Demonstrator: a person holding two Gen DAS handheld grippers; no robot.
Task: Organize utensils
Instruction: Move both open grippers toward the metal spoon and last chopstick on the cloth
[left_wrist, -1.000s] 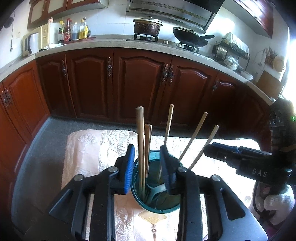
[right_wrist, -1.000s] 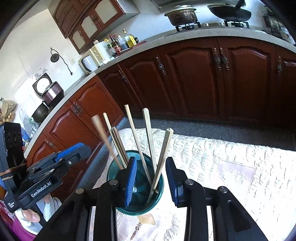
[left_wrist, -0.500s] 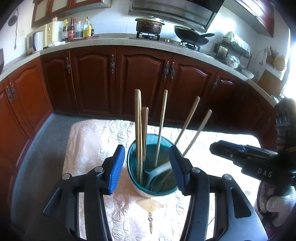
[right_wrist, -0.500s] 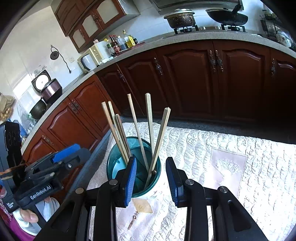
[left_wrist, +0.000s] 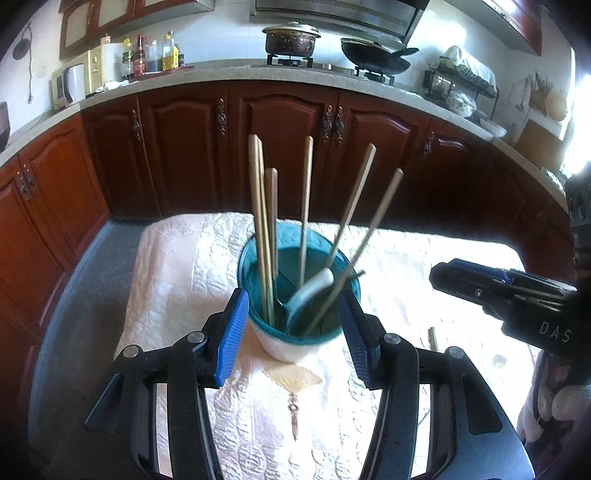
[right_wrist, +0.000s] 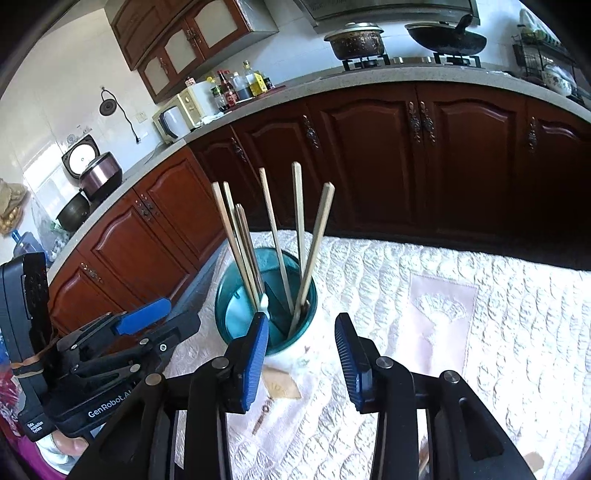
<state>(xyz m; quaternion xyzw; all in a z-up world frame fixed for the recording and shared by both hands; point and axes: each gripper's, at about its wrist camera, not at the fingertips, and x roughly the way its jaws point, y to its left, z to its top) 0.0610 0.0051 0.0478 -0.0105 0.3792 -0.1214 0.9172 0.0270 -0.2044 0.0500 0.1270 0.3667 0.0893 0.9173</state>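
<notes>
Nearly done: chopsticks (left_wrist: 305, 206) and spoon (left_wrist: 310, 288) stand in cup (left_wrist: 295, 332); left gripper (left_wrist: 291, 332) just widened, right gripper (right_wrist: 301, 354) opening, both empty beside it.

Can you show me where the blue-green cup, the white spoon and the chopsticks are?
blue-green cup (left_wrist: 255, 254): left wrist view, on its rim.
white spoon (left_wrist: 314, 286): left wrist view, on its handle.
chopsticks (right_wrist: 298, 221): right wrist view, on one upright stick's shaft.

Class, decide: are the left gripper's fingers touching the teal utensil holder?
Apart. In the left wrist view the left gripper has just opened; each blue finger stands clear of the utensil holder, with tablecloth showing between.
</notes>
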